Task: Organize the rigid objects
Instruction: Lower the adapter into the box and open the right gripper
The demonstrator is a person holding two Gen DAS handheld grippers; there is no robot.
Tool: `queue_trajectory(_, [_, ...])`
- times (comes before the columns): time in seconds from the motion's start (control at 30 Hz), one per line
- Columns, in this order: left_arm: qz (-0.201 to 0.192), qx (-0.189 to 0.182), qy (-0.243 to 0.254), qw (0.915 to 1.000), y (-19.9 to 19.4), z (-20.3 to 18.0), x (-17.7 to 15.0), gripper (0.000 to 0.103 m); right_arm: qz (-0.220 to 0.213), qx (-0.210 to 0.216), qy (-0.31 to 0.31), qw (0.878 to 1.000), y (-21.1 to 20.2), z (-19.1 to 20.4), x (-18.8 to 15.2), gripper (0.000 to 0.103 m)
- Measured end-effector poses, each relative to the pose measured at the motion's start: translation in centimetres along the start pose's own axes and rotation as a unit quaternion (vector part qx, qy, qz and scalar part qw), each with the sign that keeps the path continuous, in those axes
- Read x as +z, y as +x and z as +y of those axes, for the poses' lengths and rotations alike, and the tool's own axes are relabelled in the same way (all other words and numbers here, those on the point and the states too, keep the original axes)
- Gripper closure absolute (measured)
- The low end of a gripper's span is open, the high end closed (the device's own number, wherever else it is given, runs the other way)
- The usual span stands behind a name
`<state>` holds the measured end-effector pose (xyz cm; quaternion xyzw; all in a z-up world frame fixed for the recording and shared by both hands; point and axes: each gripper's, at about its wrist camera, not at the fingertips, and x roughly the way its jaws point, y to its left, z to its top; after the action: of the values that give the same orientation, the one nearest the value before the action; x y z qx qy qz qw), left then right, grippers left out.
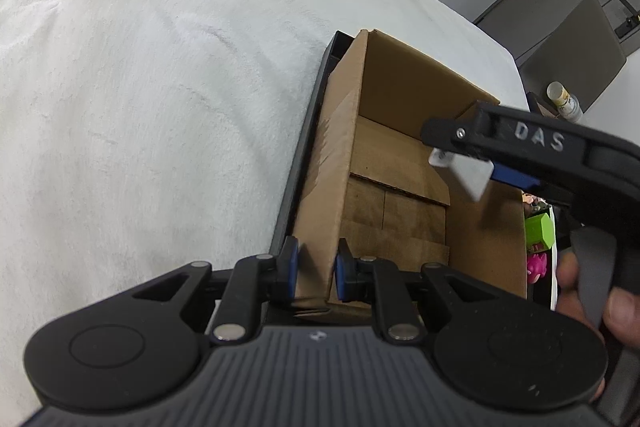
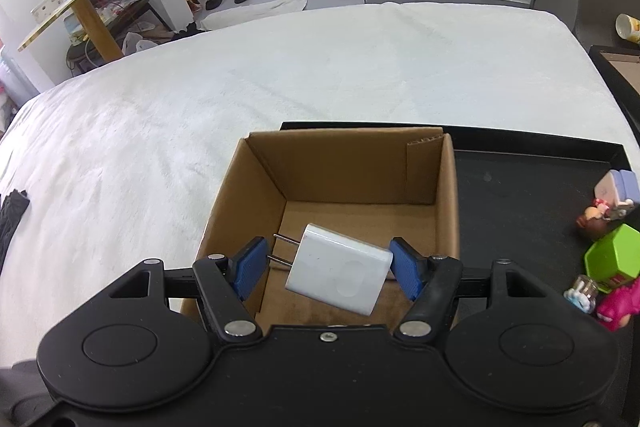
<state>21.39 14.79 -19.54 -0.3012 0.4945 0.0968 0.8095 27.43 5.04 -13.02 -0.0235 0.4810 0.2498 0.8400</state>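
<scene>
An open cardboard box (image 1: 404,167) (image 2: 344,171) stands on a black tray (image 2: 532,187) on the white bed. My left gripper (image 1: 314,273) is shut on the box's near left wall. My right gripper (image 2: 326,267) hovers over the box with its jaws wide apart. A white plug charger (image 2: 340,269) (image 1: 464,171) sits tilted between them, touching only the right pad (image 2: 406,269); its prongs point at the left pad without reaching it. In the left wrist view the right gripper (image 1: 472,155) comes in from the right above the box.
Small toys lie on the tray to the box's right: a green block (image 2: 614,257) (image 1: 538,233), a pink figure (image 2: 616,307) (image 1: 536,267), a purple-and-white piece (image 2: 616,187). A black item (image 2: 12,211) lies at the bed's left edge. Shelves and slippers stand beyond the bed.
</scene>
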Motion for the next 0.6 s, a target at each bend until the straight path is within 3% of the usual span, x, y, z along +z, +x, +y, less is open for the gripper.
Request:
queue_trajectory(0.3, [0.003, -0.004, -0.010, 0.9999, 0.0, 0.5, 0.3, 0.086, -0.012, 0.021, 0.013, 1.000, 1.2, 0.0, 1.4, 0.036])
queue_trajectory(0.6, [0.000, 0.000, -0.004, 1.0000, -0.1, 0.2, 0.1, 0.085, -0.020, 0.035, 0.028, 0.999, -0.8, -1.2, 1.6, 0.033])
